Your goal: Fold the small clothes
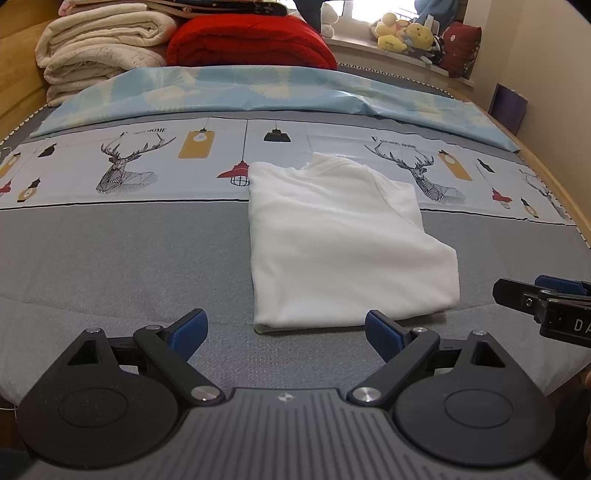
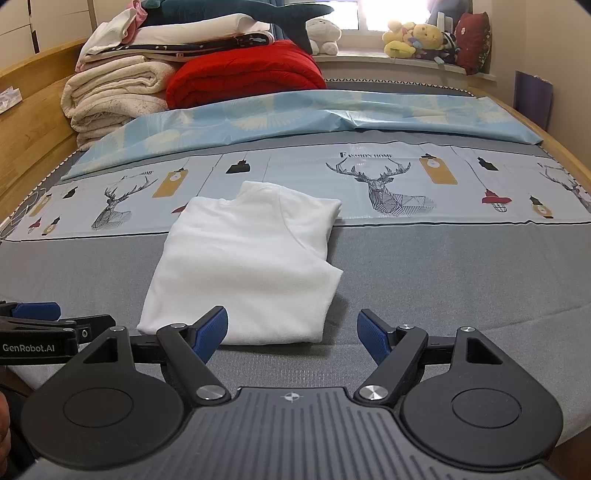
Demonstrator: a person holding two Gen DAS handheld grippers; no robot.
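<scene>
A small white garment (image 1: pixel 343 240) lies folded into a narrow strip on the bed, collar at the far end; it also shows in the right wrist view (image 2: pixel 251 266). My left gripper (image 1: pixel 286 332) is open and empty, just short of the garment's near hem. My right gripper (image 2: pixel 291 332) is open and empty, at the near right corner of the hem. The right gripper shows at the right edge of the left wrist view (image 1: pixel 517 291), and the left gripper at the left edge of the right wrist view (image 2: pixel 74 317).
The bed has a grey sheet (image 1: pixel 129 258) with a deer-print band (image 1: pixel 129 166). A light blue cover (image 1: pixel 258 92) lies behind it. Folded cream blankets (image 1: pixel 99 48) and a red quilt (image 1: pixel 251 44) are stacked at the head. Plush toys (image 1: pixel 406 33) sit on the windowsill.
</scene>
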